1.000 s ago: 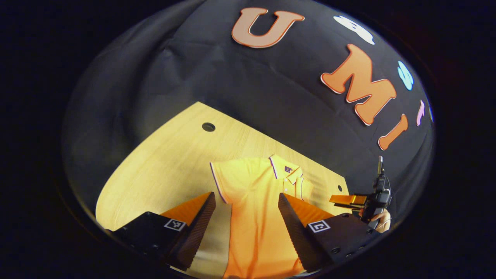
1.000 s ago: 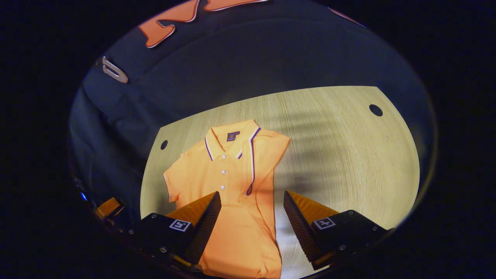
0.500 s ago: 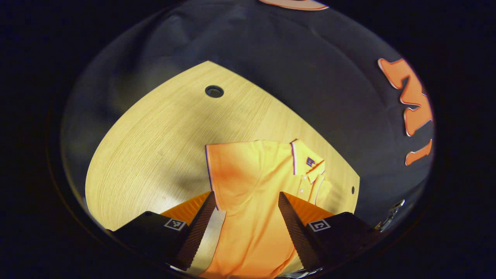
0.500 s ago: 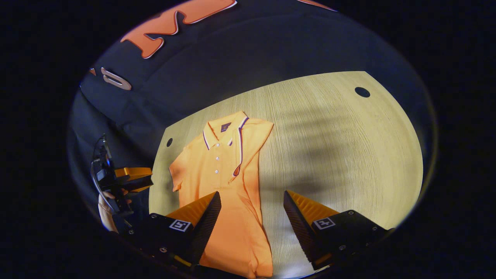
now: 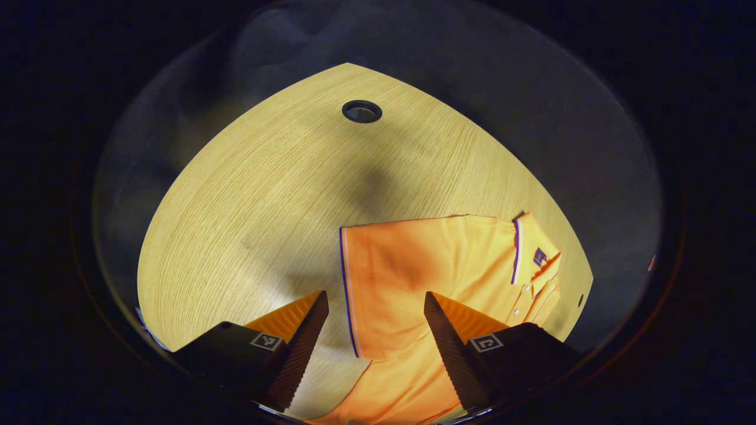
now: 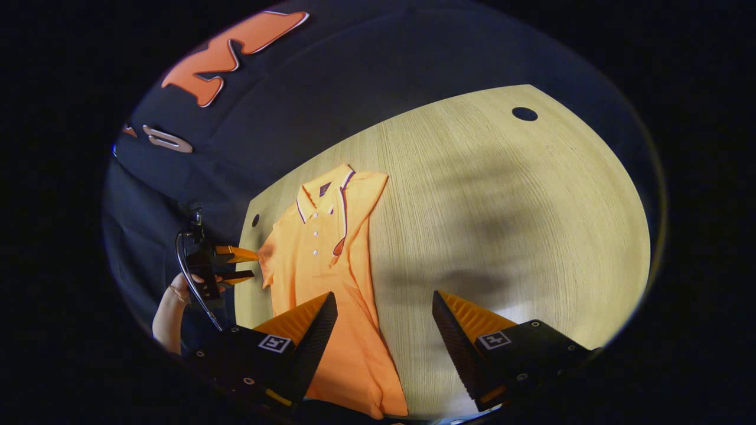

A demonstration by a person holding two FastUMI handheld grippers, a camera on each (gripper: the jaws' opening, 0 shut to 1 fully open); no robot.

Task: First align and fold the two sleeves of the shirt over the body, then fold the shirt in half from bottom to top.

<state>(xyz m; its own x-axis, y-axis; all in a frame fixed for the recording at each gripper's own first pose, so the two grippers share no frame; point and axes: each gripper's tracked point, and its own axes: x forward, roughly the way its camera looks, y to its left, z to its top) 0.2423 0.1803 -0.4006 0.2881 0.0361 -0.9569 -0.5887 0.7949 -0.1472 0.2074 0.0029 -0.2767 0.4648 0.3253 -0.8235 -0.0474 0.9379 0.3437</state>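
Observation:
An orange polo shirt [image 6: 319,260] lies flat on the wooden table [image 6: 502,195], collar [image 6: 322,192] toward the far wall. One sleeve [image 6: 344,221] is folded over the body, its striped cuff beside the buttons. The other sleeve [image 5: 378,283] is spread out flat, and its striped cuff edge [image 5: 348,295] runs between my left gripper's [image 5: 375,330] open fingers. In the right gripper view that left gripper [image 6: 245,265], held by a hand [image 6: 171,307], stands open just beside that sleeve [image 6: 270,268]. My right gripper [image 6: 384,330] is open over the shirt's lower right edge, holding nothing.
The table has a round cable hole [image 5: 361,111] at one far corner, another hole [image 6: 524,114] at the other, and a small one [image 6: 255,220] near the shirt. Black cloth closes off the back and sides. Bare wood [image 6: 502,236] stretches to the right of the shirt.
My left gripper has swung toward the unfolded sleeve, which now lies between its fingers. The right gripper has drawn back and to the right; the shirt looks smaller and farther left.

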